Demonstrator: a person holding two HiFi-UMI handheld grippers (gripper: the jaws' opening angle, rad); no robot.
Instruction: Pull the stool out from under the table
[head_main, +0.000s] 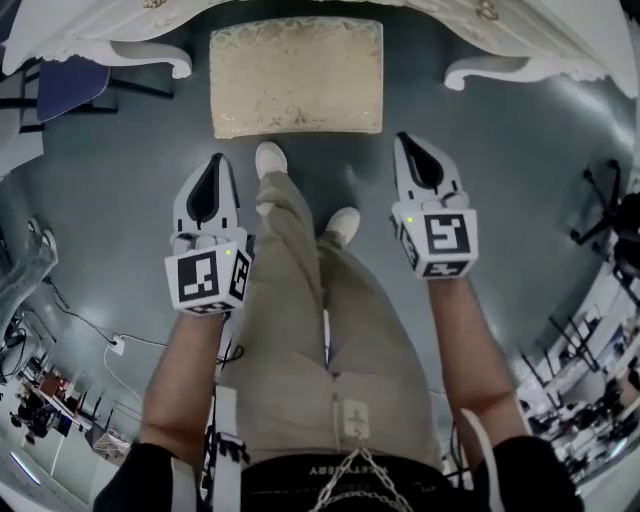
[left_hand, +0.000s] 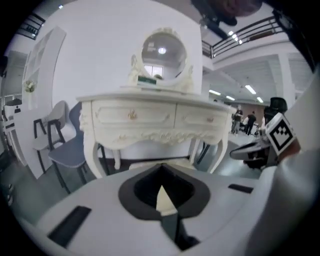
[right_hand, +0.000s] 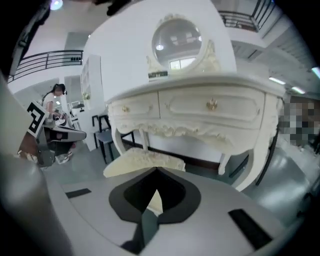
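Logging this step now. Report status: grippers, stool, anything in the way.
Left gripper shut, empty. Right gripper shut, empty. Stool at table front, untouched. Shoes just short of it.

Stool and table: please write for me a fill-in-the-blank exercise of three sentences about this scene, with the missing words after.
1. The stool stands ____ the two front legs of the white table.
2. The jaws of the left gripper and of the right gripper are ____.
3. The stool is touched by ____ gripper.
Missing words: between; shut; neither.
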